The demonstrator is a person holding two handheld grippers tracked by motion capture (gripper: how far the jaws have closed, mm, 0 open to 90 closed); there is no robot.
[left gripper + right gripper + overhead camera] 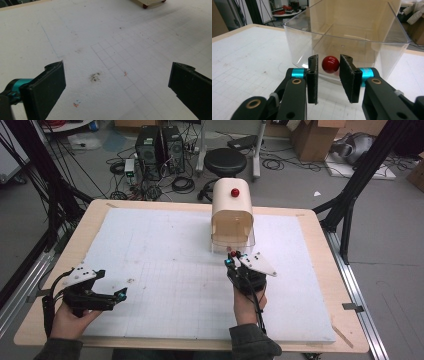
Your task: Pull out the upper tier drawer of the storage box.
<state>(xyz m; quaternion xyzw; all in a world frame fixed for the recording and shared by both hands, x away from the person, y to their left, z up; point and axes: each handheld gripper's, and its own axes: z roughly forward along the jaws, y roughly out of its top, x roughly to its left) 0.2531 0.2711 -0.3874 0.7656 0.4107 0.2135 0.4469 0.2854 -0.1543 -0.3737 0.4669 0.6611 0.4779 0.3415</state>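
A cream box (231,212) with a rounded top stands at the far middle of the white foam board (165,270), a red knob (234,193) on top of it. A clear plastic drawer (352,50) juts from its front, with a second red knob (330,64) on its front wall. My right gripper (329,61) has that knob between its pads with a thin gap on each side, so it is open. At the near left my left gripper (121,295) hovers over the board, and the left gripper view shows it (117,77) wide open on nothing.
The foam board lies on a wooden table (320,270). Black frame legs (350,195) flank the table on both sides. Behind it on the floor are a black stool (226,162), computer towers (160,150), cables and cardboard boxes.
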